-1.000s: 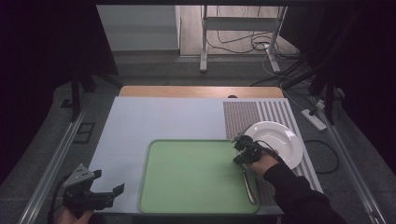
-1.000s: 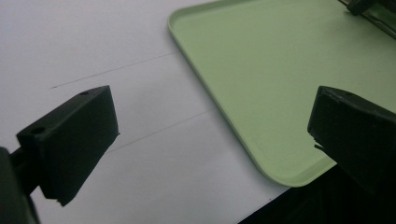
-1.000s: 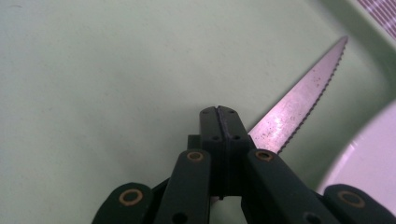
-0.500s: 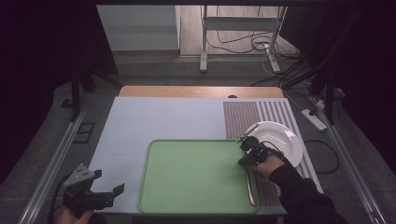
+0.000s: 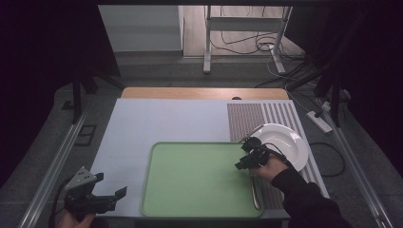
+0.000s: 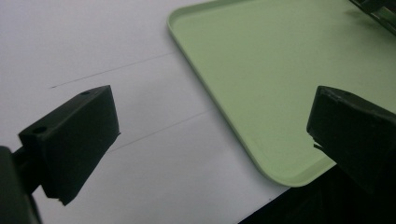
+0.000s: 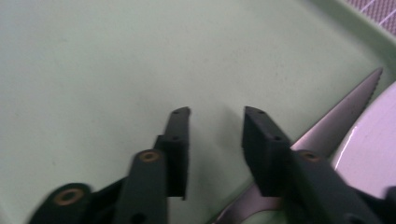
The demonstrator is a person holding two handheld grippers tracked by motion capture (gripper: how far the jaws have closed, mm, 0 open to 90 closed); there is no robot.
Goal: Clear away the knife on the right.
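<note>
Knife (image 5: 255, 183) — on green tray (image 5: 190, 180) edge

Right gripper (image 5: 248, 159) sits out ahead of a dark-sleeved forearm reaching in from the lower right, its jaws just opening, a narrow gap between them with nothing inside. Left gripper (image 5: 102, 197) hangs low at the near left, hand (image 5: 71, 219) underneath, jaws spread wide apart and holding nothing.

- Left gripper (image 5: 110, 198): black body near the green tray (image 5: 199, 211), topped by a grey three-cornered plate.
- Right gripper (image 7: 215, 122): blocky black jaws, brass-coloured rivets, thin black cable.
- Dark long sleeve (image 5: 304, 199) beside the tray.
</note>
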